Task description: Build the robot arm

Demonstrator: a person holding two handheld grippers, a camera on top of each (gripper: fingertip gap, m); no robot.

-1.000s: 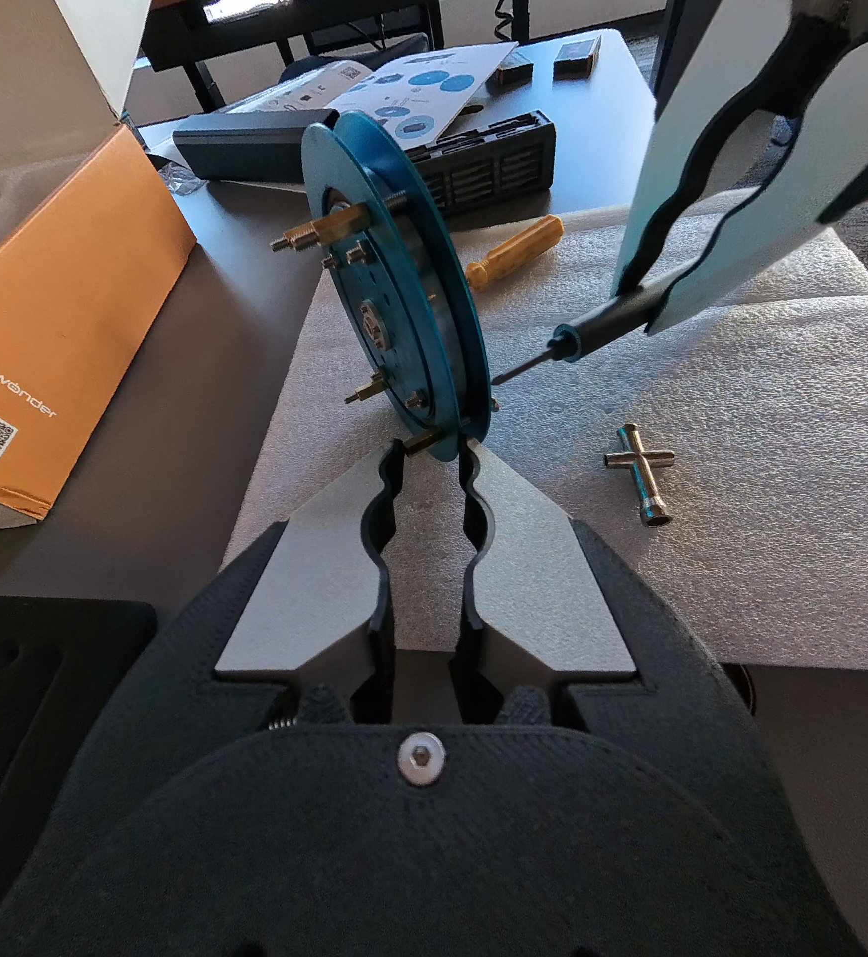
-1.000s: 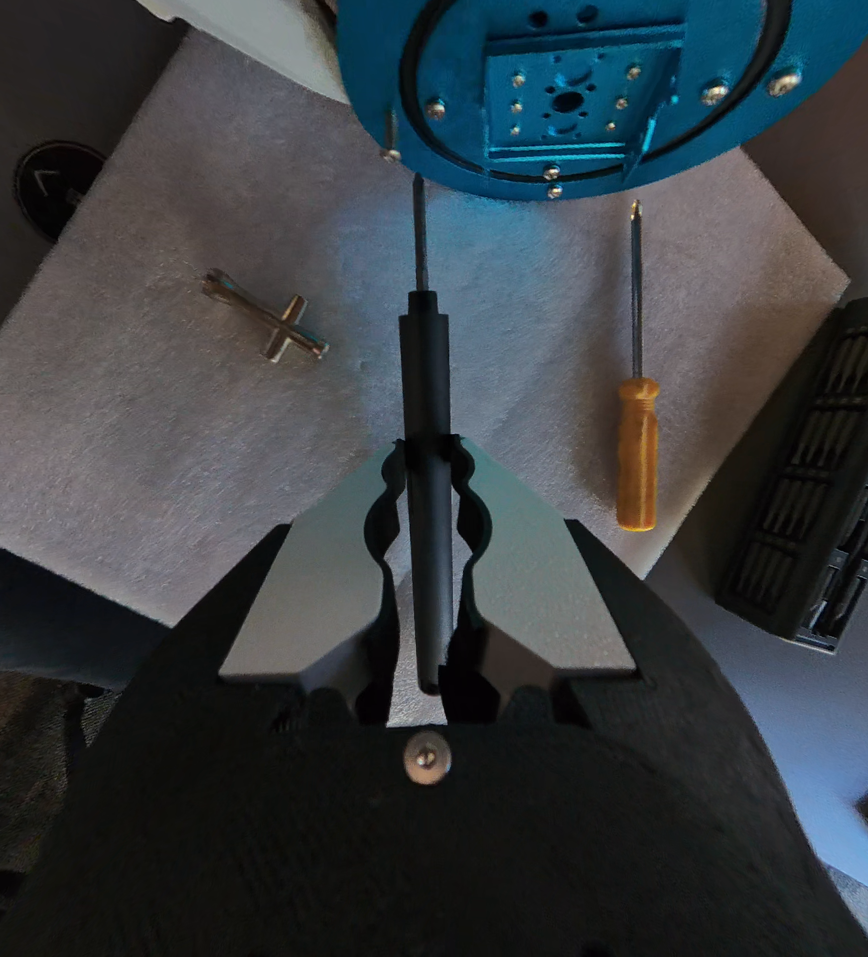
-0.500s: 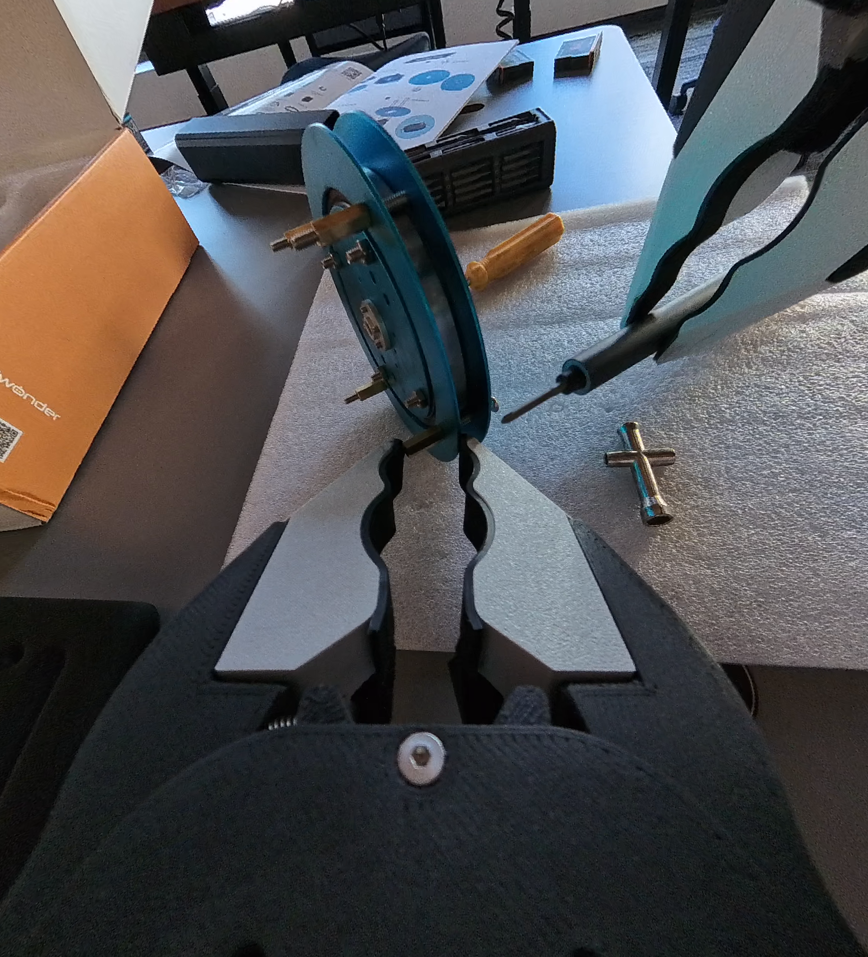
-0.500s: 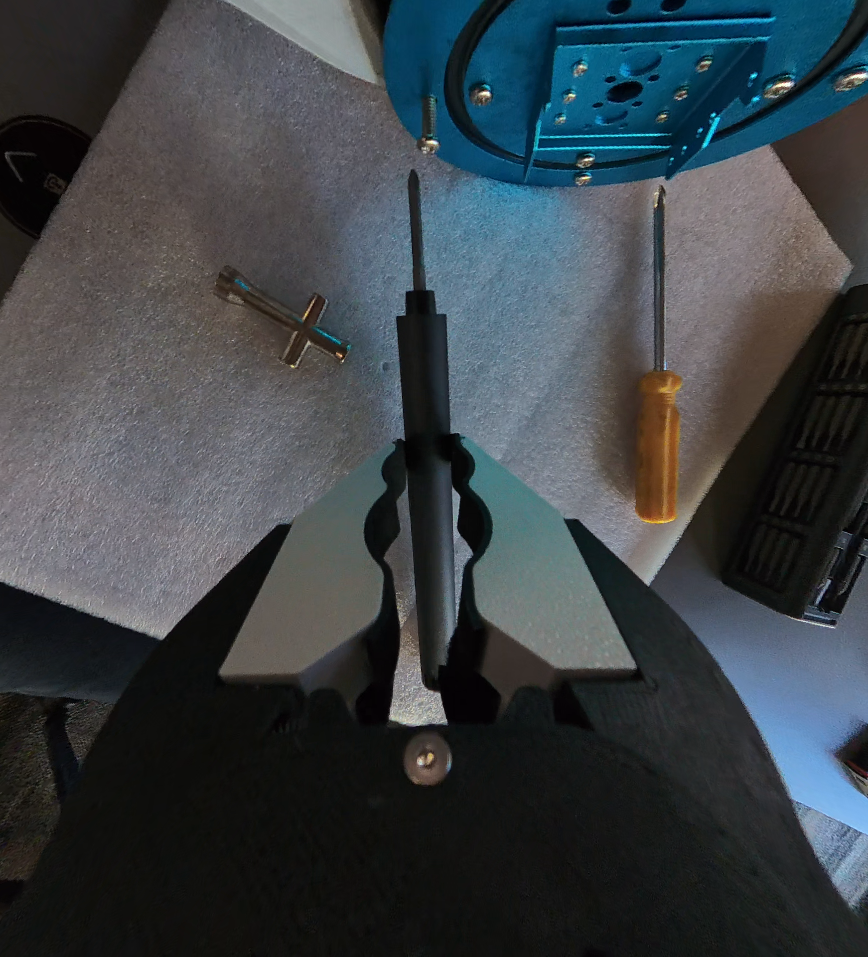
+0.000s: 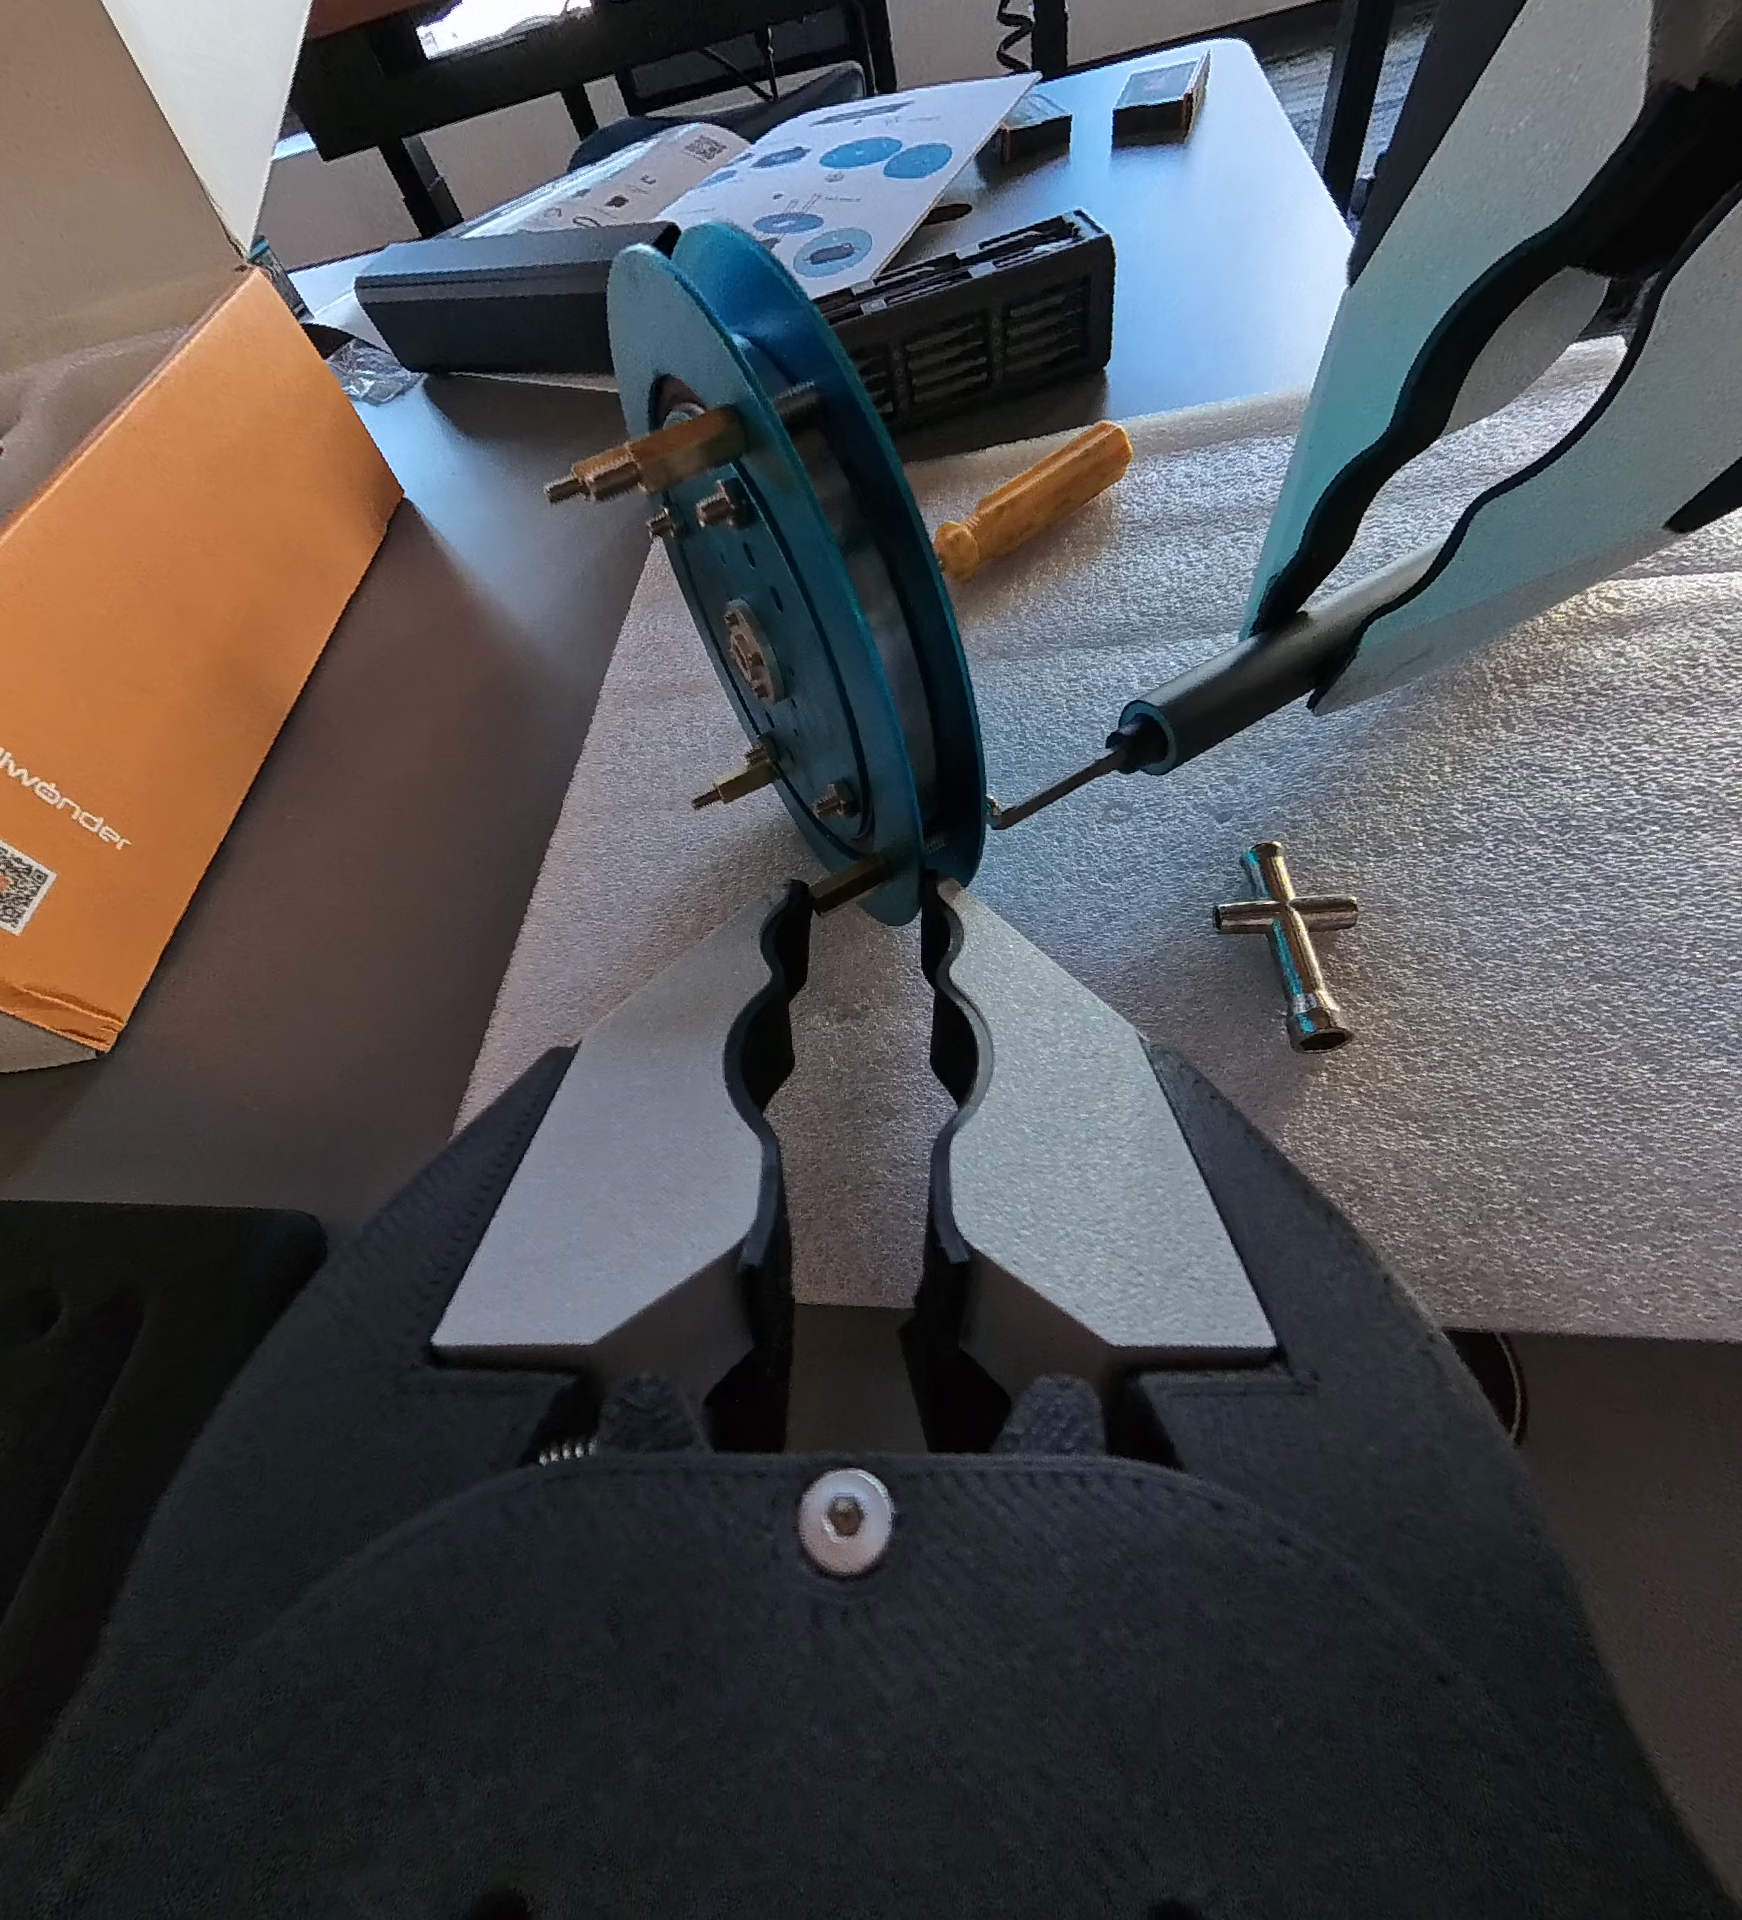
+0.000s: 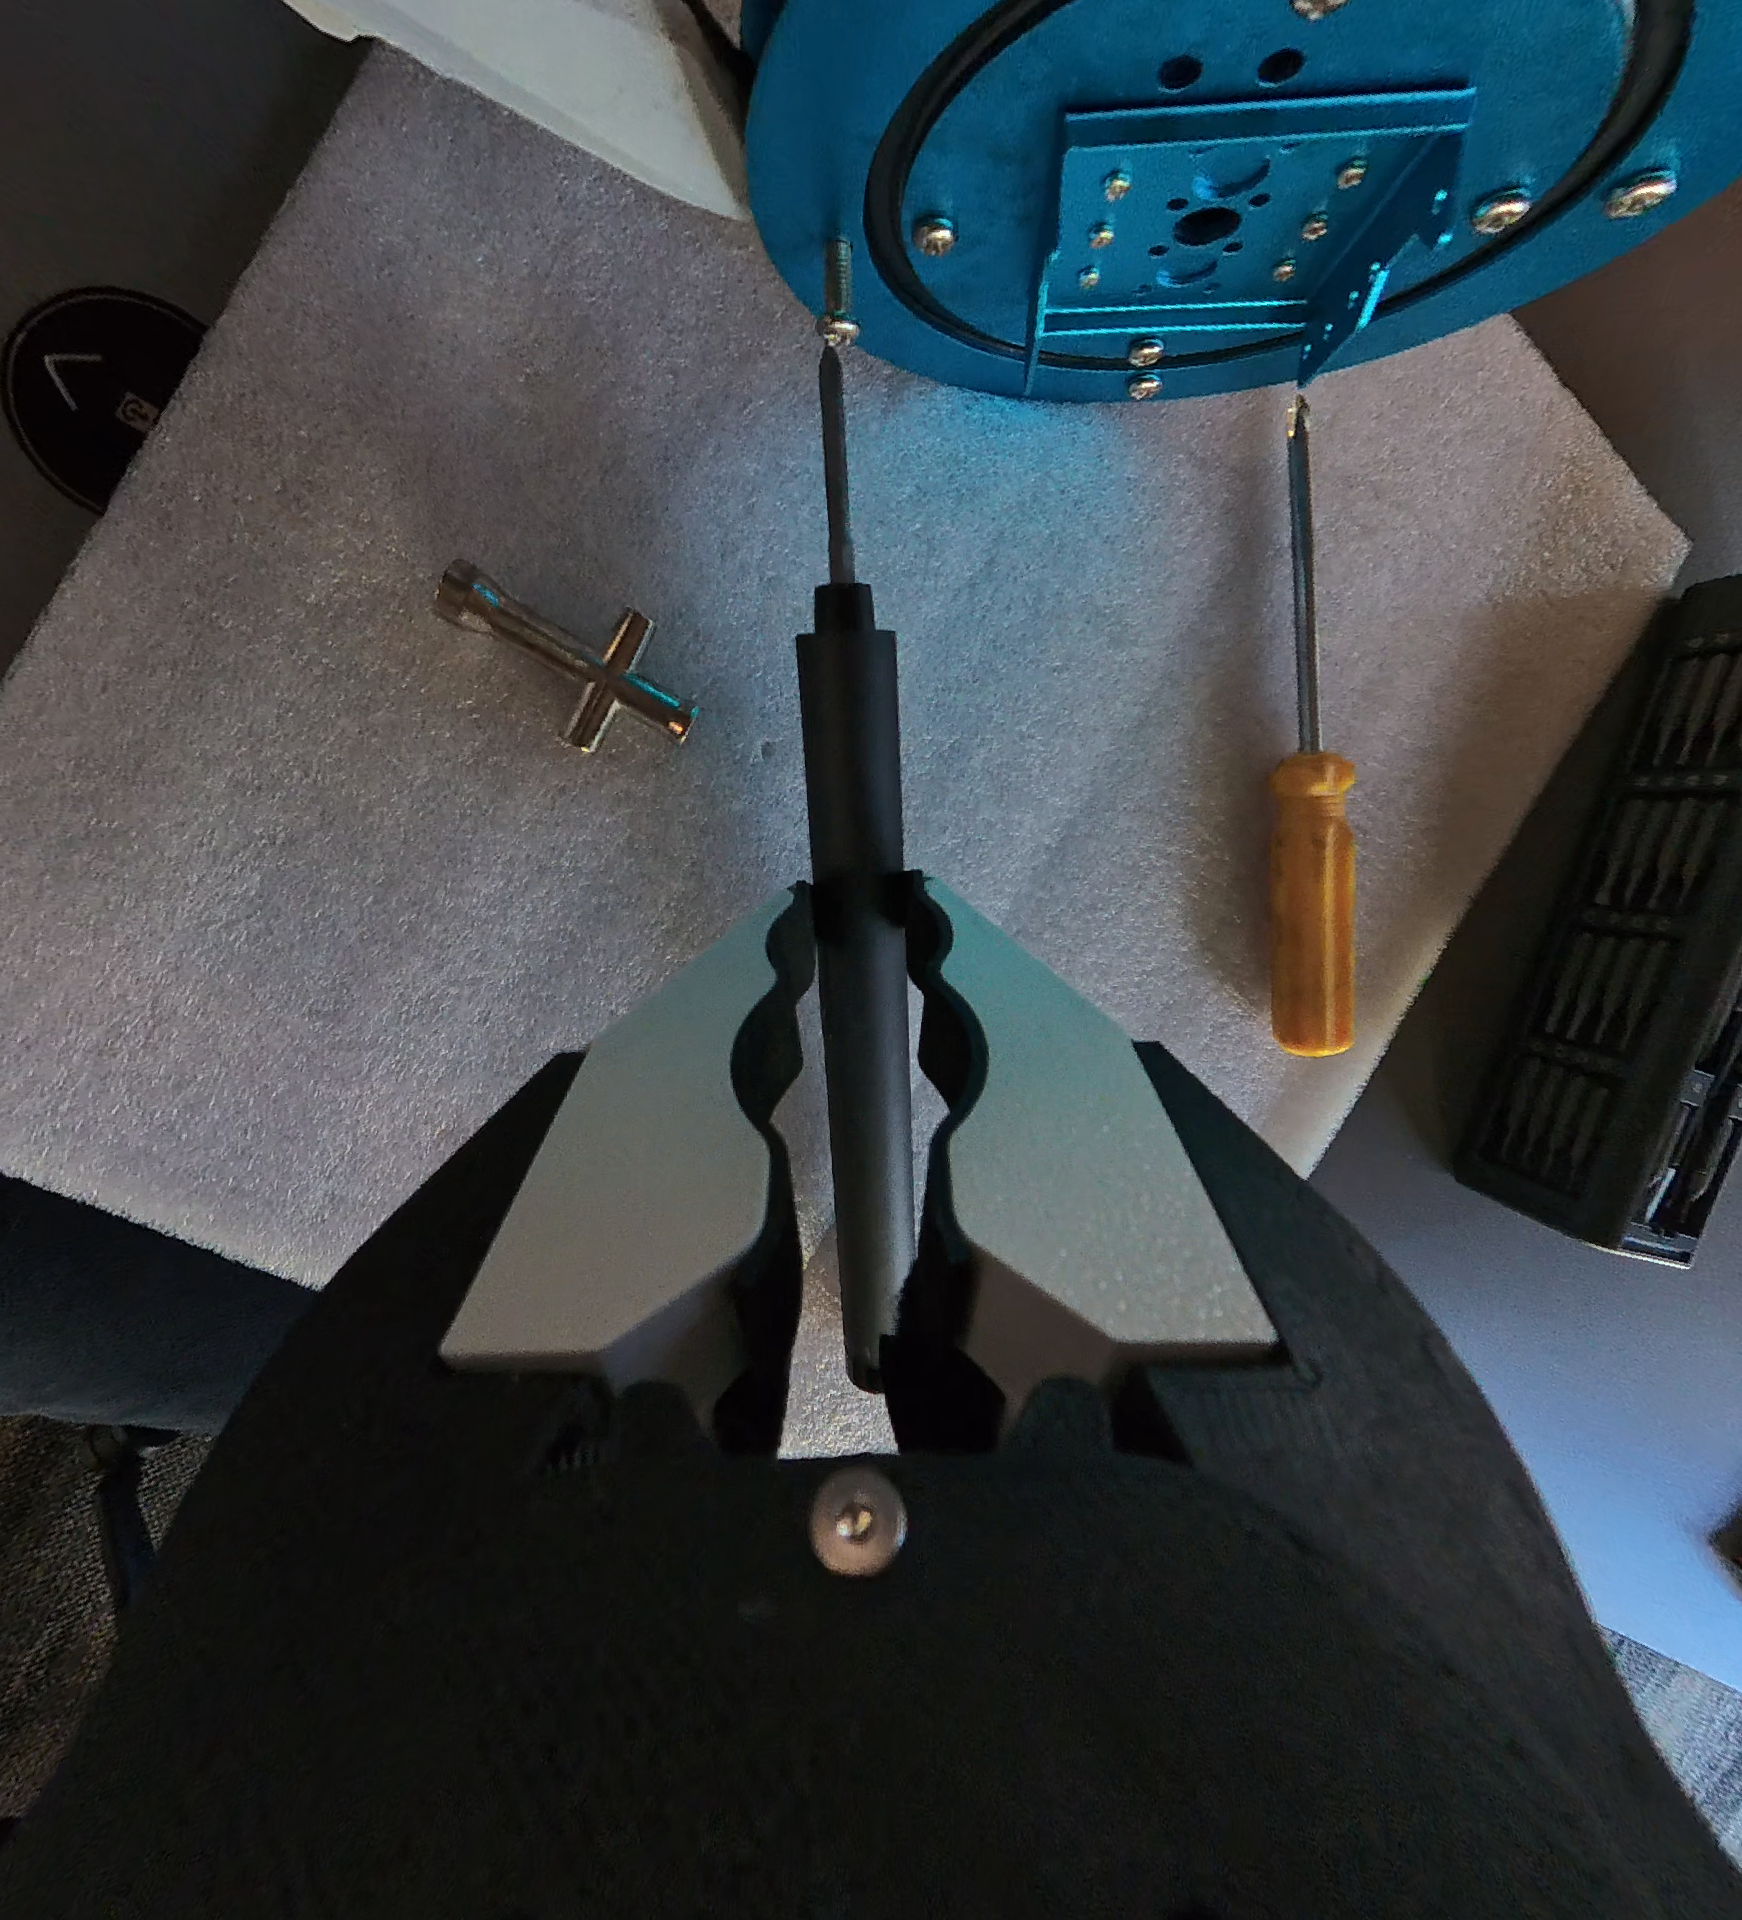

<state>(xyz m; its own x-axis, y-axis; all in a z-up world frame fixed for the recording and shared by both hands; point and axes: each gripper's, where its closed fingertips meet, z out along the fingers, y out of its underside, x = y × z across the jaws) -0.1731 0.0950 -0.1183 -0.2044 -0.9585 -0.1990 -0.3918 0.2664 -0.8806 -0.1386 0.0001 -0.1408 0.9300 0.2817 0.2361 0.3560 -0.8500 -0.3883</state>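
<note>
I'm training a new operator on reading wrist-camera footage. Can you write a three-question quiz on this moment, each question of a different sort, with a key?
1. True or false: the right gripper is shut on the black screwdriver.
2. Multiple choice: the black screwdriver's tip meets
A. the cross wrench
B. a screw at the rim of the blue disc assembly
C. the orange-handled screwdriver
3. Fill in: the left gripper clamps the blue disc assembly at its ____ edge, holding it upright on the foam pad.

Key: 1 true; 2 B; 3 bottom.
</note>
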